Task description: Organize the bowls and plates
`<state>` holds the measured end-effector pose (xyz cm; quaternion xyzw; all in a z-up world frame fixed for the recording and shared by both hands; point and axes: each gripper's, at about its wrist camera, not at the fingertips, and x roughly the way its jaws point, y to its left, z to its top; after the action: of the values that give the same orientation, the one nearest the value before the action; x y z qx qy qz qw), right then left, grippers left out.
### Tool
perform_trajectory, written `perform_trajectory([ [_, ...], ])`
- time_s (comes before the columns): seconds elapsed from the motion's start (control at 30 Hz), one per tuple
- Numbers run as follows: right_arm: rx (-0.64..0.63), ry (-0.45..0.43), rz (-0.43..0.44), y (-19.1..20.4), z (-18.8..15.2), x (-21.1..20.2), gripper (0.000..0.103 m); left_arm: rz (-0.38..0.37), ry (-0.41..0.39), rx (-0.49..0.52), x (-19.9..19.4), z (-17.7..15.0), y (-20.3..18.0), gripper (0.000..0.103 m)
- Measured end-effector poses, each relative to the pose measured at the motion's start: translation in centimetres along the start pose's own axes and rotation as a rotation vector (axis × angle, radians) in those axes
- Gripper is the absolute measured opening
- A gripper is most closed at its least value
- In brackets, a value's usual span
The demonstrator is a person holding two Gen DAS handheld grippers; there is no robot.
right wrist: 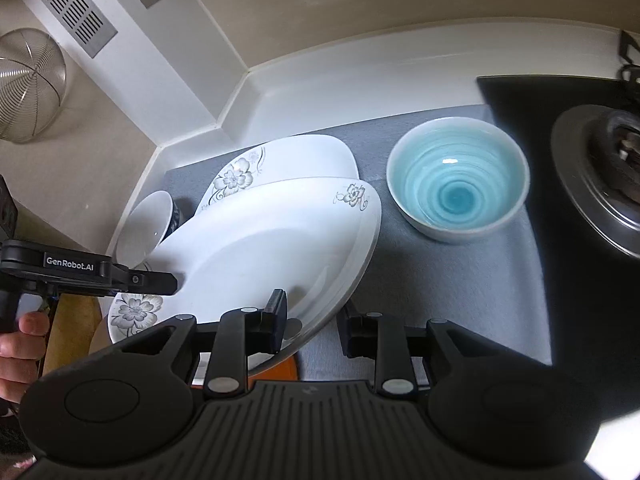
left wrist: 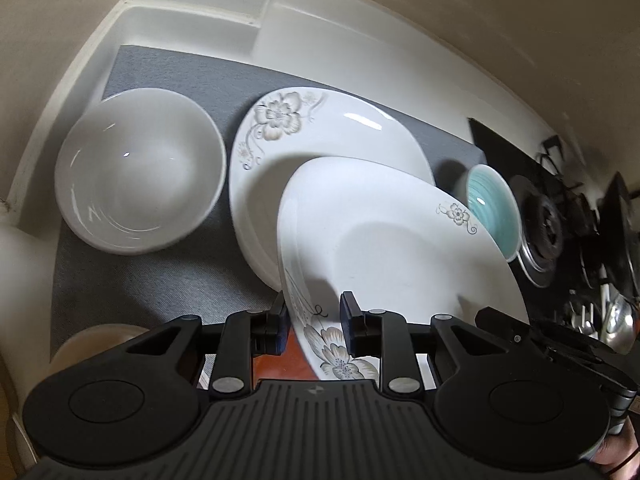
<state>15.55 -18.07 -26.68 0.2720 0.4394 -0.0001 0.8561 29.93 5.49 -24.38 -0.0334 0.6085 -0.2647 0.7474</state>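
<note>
Both tongs clamp the same flowered plate: the left gripper (left wrist: pixel 314 320) pinches its near-left rim and the right gripper (right wrist: pixel 310 322) its near-right rim. The carried plate (left wrist: pixel 384 240) hangs tilted, near edge low, over the grey mat (right wrist: pixel 440 280). A second flowered plate (left wrist: pixel 320 132) lies flat just beyond and partly under its far edge, so the path runs away and slightly left. A white bowl (left wrist: pixel 140 172) sits left, a blue bowl (right wrist: pixel 458 182) right, both apart from the plates.
</note>
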Motion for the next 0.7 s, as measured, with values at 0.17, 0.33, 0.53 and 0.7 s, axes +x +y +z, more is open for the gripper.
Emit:
perform_trajectory([
  [0.17, -0.003, 0.030, 0.029, -0.8, 0.7, 1.8, 0.029, 0.031, 0.008, -0.030, 0.9, 0.2, 0.4, 0.028],
  [0.33, -0.001, 0.038, 0.056, -1.6, 0.6, 3.0, 0.027, 0.068, 0.008, -0.052, 1.8, -0.2, 0.4, 0.029],
  [0.53, 0.029, 0.017, 0.059, -2.4, 0.4, 3.5, 0.022, 0.077, 0.010, -0.090, 2.1, -0.7, 0.9, 0.028],
  [0.7, 0.020, -0.002, 0.045, -2.4, 0.8, 3.9, 0.020, 0.094, -0.013, -0.042, 1.1, -2.0, -0.1, 0.028],
])
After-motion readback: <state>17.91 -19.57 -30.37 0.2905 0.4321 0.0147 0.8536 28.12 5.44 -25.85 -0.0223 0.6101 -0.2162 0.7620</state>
